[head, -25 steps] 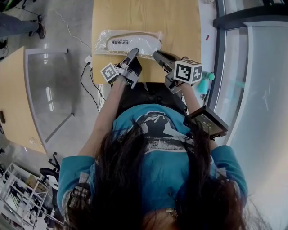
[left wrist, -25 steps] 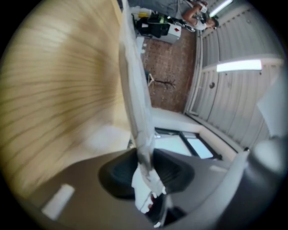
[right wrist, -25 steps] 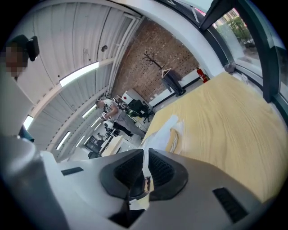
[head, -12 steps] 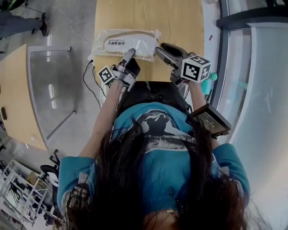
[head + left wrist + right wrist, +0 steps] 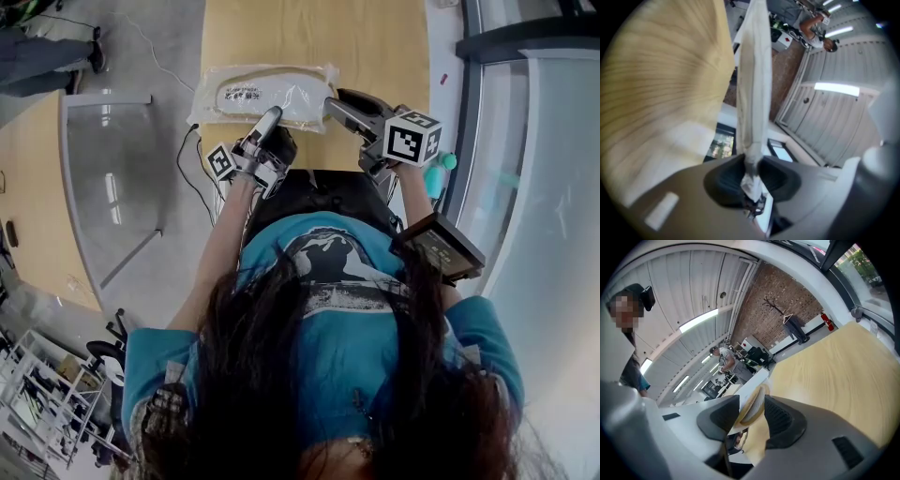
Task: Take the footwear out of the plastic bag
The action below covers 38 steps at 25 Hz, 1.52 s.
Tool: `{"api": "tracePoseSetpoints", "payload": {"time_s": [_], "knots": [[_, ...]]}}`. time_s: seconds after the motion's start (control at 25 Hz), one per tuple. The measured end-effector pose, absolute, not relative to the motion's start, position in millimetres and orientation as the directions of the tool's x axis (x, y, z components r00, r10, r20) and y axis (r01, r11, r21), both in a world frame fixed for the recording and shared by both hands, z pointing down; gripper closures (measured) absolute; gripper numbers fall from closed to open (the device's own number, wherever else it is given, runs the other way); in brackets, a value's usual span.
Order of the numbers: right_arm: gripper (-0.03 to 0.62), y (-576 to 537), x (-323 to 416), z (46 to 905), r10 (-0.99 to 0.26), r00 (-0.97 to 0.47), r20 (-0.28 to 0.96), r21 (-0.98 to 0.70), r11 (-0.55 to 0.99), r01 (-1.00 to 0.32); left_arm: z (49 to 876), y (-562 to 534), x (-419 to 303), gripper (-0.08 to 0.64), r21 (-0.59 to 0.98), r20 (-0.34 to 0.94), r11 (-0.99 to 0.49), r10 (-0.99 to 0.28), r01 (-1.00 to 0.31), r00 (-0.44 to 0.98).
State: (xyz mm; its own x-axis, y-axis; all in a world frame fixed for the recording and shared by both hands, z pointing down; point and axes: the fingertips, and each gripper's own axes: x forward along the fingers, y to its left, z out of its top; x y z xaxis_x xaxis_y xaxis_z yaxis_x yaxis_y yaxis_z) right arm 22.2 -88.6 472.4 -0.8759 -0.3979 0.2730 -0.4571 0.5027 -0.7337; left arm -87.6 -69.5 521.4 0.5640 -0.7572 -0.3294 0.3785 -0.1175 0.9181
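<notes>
A clear plastic bag (image 5: 267, 94) with a white slipper (image 5: 253, 94) inside lies on the wooden table (image 5: 319, 37). My left gripper (image 5: 273, 116) is at the bag's near edge. In the left gripper view it (image 5: 751, 171) is shut on a bunched fold of the bag (image 5: 754, 84), which stretches away taut. My right gripper (image 5: 330, 104) is at the bag's right end. Its jaws have just been opening. In the right gripper view the slipper's tan-soled end (image 5: 753, 405) fills the gap between the pads of that gripper (image 5: 752, 412).
A black cable (image 5: 192, 178) trails on the floor left of the table. A teal object (image 5: 437, 172) hangs by the table's right edge, near a glass partition (image 5: 534, 187). A second wooden table (image 5: 28, 187) stands further left. People work in the far background (image 5: 723, 357).
Both grippers have moved slightly away from me, onto the bag. The left one has lifted the bag's near edge, and the right tip has reached the bag's right end.
</notes>
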Motion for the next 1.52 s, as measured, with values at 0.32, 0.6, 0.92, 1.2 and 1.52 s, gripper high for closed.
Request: {"api": "tracePoseSetpoints", "payload": {"time_s": [0.32, 0.6, 0.92, 1.2, 1.52], "knots": [[0.413, -84.3, 20.0, 472.0, -0.356, -0.901, 0.248, -0.775, 0.486, -0.405, 512.9, -68.9, -91.1, 0.479, 0.897, -0.390, -0.166, -0.733, 0.409, 0.558], [0.374, -78.7, 14.0, 470.5, -0.302, -0.919, 0.254, -0.779, 0.499, -0.380, 498.4, -69.2, -81.9, 0.479, 0.881, -0.446, -0.213, -0.668, 0.422, 0.596], [0.449, -83.8, 13.3, 466.1, -0.293, -0.933, 0.211, -0.869, 0.380, -0.316, 498.5, -73.3, -73.6, 0.479, 0.901, -0.415, -0.207, -0.670, 0.382, 0.616], [0.489, -86.4, 17.0, 476.9, -0.313, -0.893, 0.322, -0.846, 0.328, -0.420, 504.7, -81.7, -75.2, 0.465, 0.950, -0.308, -0.265, -0.720, 0.164, 0.622], [0.497, -92.0, 35.8, 475.2, -0.328, -0.881, 0.341, -0.845, 0.304, -0.440, 513.5, -106.9, -79.9, 0.451, 0.962, -0.256, -0.266, -0.780, 0.069, 0.571]]}}
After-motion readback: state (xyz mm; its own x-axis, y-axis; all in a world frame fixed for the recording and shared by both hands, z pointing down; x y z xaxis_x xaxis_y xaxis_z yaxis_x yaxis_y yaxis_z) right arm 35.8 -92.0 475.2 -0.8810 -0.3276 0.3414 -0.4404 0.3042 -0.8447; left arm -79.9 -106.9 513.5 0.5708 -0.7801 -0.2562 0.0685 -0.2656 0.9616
